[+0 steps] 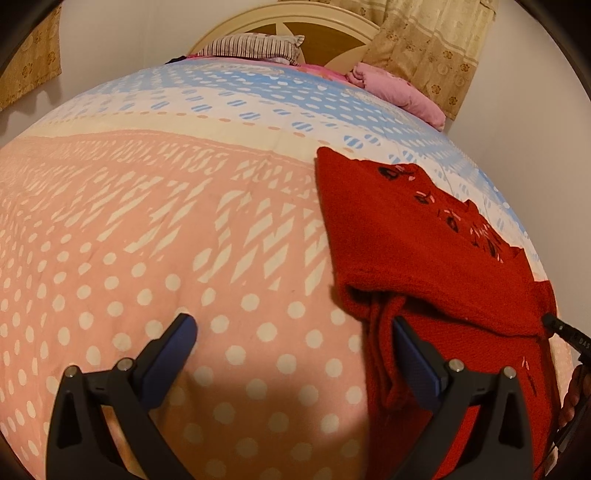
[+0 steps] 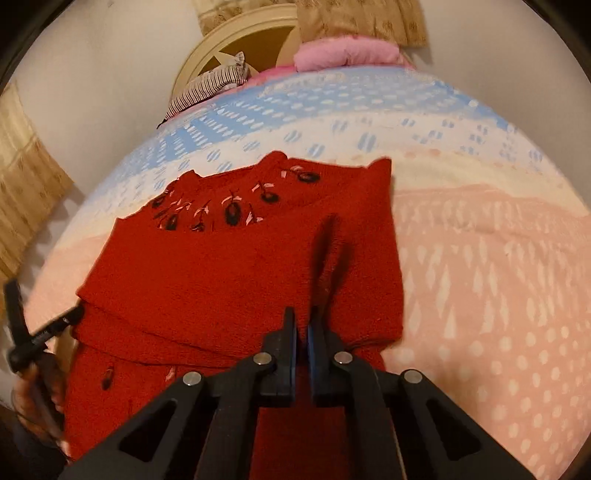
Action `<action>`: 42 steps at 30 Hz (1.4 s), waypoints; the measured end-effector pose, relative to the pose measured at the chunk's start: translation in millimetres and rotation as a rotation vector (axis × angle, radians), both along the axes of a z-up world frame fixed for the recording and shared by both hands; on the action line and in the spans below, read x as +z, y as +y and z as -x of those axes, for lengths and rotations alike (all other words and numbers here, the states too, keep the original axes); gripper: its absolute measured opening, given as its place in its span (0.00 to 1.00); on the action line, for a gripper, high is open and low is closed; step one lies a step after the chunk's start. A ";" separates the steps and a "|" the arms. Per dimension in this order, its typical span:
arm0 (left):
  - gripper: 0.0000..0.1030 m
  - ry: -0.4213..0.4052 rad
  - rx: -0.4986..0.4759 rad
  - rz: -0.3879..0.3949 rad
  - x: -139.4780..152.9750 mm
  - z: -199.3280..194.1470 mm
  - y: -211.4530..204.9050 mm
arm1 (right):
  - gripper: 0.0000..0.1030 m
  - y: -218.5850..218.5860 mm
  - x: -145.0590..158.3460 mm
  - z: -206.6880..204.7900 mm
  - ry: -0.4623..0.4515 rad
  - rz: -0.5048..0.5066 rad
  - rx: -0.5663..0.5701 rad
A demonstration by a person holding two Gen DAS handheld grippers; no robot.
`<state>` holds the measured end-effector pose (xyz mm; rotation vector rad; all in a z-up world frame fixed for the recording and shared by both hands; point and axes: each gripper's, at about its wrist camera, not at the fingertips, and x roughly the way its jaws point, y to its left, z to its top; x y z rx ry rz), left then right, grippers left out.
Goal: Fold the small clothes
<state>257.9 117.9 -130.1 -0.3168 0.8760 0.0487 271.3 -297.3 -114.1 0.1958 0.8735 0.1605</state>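
Where the red fleece garment with dark embroidered flowers (image 2: 236, 273) lies on the quilted bedspread of pink, cream and blue bands (image 1: 155, 221), its long axis runs from the near edge of the bed toward the cream arched headboard (image 1: 295, 22), with the embroidered collar end pointing toward the headboard and the plain lower part hanging toward the cameras. A fold crosses the garment about halfway along, so an upper layer overlaps the lower one. The right gripper (image 2: 302, 332) sits over the garment's near middle with its fingers pressed nearly together; a ridge of red cloth rises just ahead of them, but whether any cloth is caught between them I cannot tell. The left gripper (image 1: 295, 332) hovers above the bedspread with its fingers spread wide, the right-hand finger (image 1: 413, 354) overlapping the garment's edge, the other over bare polka-dot quilt. A striped pillow (image 1: 255, 46) and a bundled pink blanket (image 1: 402, 88) lie by the headboard.
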 end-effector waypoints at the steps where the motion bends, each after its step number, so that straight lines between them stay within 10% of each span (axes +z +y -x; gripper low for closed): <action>1: 1.00 0.001 0.003 0.007 -0.3 0.3 0.9 | 0.04 -2.9 3.9 2.6 -0.014 0.004 -0.010; 11: 1.00 -0.014 -0.003 0.032 4.1 12.8 1.6 | 0.05 -14.2 -8.7 5.9 0.019 0.083 -0.032; 16: 1.00 -0.057 0.024 0.021 19.3 42.5 9.9 | 0.51 -18.8 16.7 18.5 -0.035 0.100 -0.072; 23: 1.00 -0.090 -0.025 -0.017 43.2 17.8 -13.4 | 0.51 16.5 44.2 15.5 -0.095 0.047 0.053; 32: 1.00 0.033 -0.050 -0.127 3.9 -17.2 -43.6 | 0.51 18.3 -22.2 -1.4 0.001 0.074 0.049; 42: 1.00 0.024 -0.060 -0.161 6.6 -12.5 -51.0 | 0.51 20.1 -22.8 0.6 -0.013 0.082 0.047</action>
